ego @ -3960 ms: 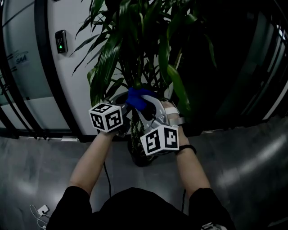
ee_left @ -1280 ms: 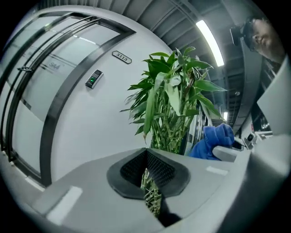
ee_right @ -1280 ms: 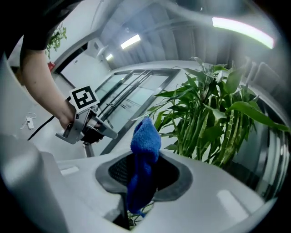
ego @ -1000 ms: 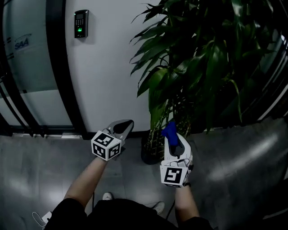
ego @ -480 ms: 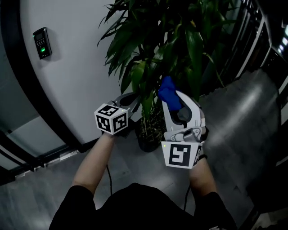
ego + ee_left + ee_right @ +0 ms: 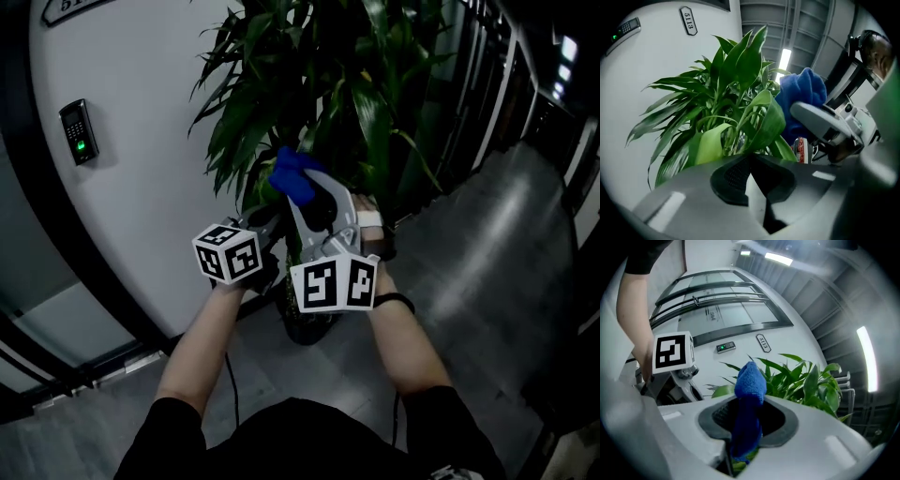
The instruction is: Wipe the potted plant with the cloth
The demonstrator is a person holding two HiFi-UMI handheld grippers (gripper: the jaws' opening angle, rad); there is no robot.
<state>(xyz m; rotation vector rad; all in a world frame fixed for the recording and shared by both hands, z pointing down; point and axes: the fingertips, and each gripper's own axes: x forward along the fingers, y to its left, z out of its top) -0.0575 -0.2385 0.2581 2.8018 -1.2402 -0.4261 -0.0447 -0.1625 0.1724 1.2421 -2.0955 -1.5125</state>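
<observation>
The potted plant (image 6: 319, 84) with long green leaves stands against the white wall, its dark pot (image 6: 302, 330) low behind my hands. My right gripper (image 6: 302, 195) is shut on the blue cloth (image 6: 292, 176), raised among the lower leaves. In the right gripper view the blue cloth (image 6: 749, 399) stands up between the jaws, with a bit of green leaf (image 6: 740, 466) pinched beneath it. My left gripper (image 6: 270, 219) sits just left of it, jaws closed at the base of a broad leaf (image 6: 765, 125). The cloth (image 6: 800, 103) shows right beside that leaf.
A curved white wall (image 6: 141, 169) with a keypad reader (image 6: 78, 131) lies left of the plant. Dark glass panels (image 6: 469, 84) run along the right. Grey floor (image 6: 487, 281) spreads to the right and below. A cable (image 6: 230, 380) hangs under my left arm.
The right gripper with the cloth has moved up and left into the leaves, close against the left gripper. The left gripper has reached the leaf. The view has swung slightly.
</observation>
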